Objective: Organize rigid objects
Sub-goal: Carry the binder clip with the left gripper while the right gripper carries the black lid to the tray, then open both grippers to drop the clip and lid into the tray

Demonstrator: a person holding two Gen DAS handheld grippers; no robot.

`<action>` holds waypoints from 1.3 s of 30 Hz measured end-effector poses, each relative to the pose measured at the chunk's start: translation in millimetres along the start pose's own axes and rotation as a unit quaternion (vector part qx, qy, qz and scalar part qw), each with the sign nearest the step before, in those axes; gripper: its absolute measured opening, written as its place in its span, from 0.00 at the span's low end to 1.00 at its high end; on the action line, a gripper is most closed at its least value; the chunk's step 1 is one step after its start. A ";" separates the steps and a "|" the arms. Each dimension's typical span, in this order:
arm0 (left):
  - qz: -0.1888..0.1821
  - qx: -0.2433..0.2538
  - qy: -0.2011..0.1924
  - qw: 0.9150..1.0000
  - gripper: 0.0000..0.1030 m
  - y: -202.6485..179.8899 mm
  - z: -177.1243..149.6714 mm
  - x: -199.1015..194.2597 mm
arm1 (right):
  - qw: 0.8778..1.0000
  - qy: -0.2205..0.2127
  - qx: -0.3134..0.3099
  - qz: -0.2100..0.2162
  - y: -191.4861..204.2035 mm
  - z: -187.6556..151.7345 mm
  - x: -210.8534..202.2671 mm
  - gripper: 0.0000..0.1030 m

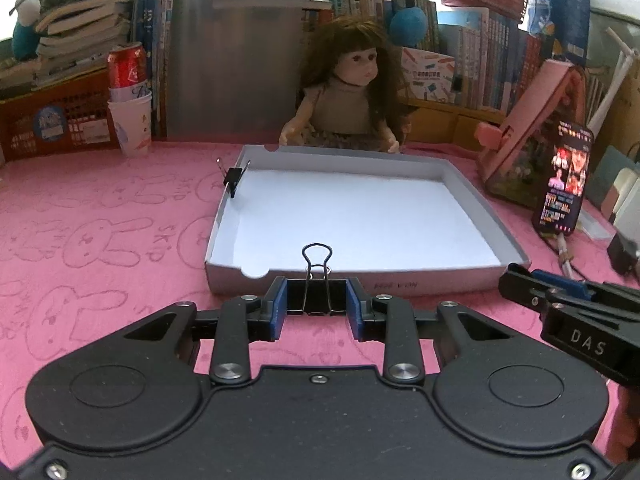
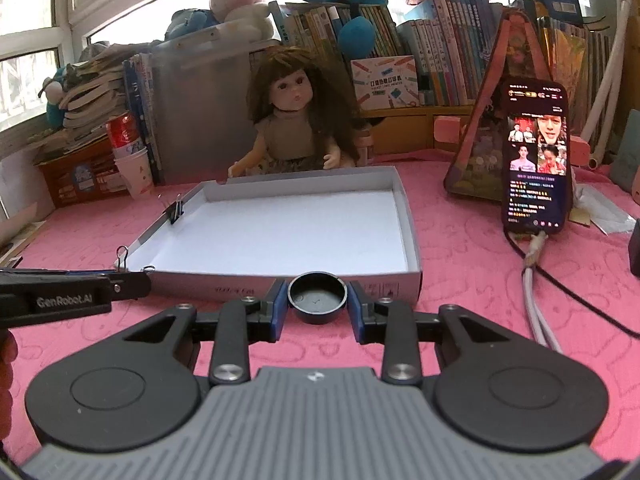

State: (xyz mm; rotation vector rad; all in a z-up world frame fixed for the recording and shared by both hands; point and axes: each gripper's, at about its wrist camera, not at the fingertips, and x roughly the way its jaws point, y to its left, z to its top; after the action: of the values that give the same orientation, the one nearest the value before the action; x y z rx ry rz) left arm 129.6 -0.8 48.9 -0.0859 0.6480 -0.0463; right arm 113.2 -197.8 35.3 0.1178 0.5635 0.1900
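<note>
Pink-clothed bench [image 1: 100,240], shallow white tray [image 1: 472,196] lying just beyond both grippers. Left gripper [image 1: 316,300] clamped on an upright binder clip [image 1: 317,280]; right gripper [image 2: 317,300] clamped on a round black cap [image 2: 317,298]. Both loads short of the near wall, left one toward the near-left corner.

Soft daylight from the windows [image 2: 36,20]; sharp centre, edges bowed.
</note>
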 end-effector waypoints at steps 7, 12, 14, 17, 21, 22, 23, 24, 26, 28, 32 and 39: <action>-0.009 -0.010 0.023 1.000 0.28 7.2 30.1 26.7 | 1.000 0.018 0.004 -0.009 -9.9 23.0 25.7 0.36; 0.004 -0.011 0.057 0.998 0.28 9.0 43.5 62.6 | 0.999 0.046 0.009 -0.015 -14.9 36.4 52.8 0.36; 0.008 -0.016 0.071 0.997 0.28 10.6 45.6 76.4 | 0.998 0.059 0.014 -0.016 -16.4 40.6 64.4 0.36; 0.008 -0.025 0.081 0.996 0.28 12.4 48.2 92.2 | 0.997 0.074 0.017 -0.016 -17.4 44.8 79.9 0.36; 0.018 -0.017 0.081 0.996 0.28 9.7 49.0 105.2 | 0.996 0.088 0.019 -0.023 -17.7 46.0 95.7 0.36; 0.018 -0.017 0.083 0.996 0.28 9.4 48.7 108.6 | 0.995 0.092 0.021 -0.024 -18.8 45.5 98.6 0.36; 0.018 -0.019 0.084 0.996 0.28 9.1 48.8 111.0 | 0.995 0.095 0.023 -0.024 -19.7 44.7 101.4 0.36; 0.017 -0.019 0.086 0.996 0.28 8.5 48.8 113.4 | 0.995 0.099 0.024 -0.025 -20.5 43.3 104.0 0.36; 0.018 -0.018 0.090 0.996 0.28 7.2 47.7 117.8 | 0.994 0.104 0.024 -0.027 -21.8 41.8 108.4 0.36; 0.019 -0.013 0.088 0.996 0.28 5.5 46.4 119.9 | 0.994 0.108 0.022 -0.028 -22.8 40.8 110.8 0.36; 0.026 0.003 0.082 0.996 0.28 0.8 45.0 121.9 | 0.993 0.112 0.016 -0.031 -23.3 40.4 114.0 0.36; 0.029 0.013 0.077 0.997 0.28 -2.3 43.0 123.3 | 0.993 0.115 0.007 -0.032 -23.5 39.3 117.3 0.36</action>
State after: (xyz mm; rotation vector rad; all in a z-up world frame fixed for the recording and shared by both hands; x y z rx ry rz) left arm 253.8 -8.9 9.2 -0.0394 0.8030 -0.0049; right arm 235.1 -198.3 3.6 0.0912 0.7975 0.1372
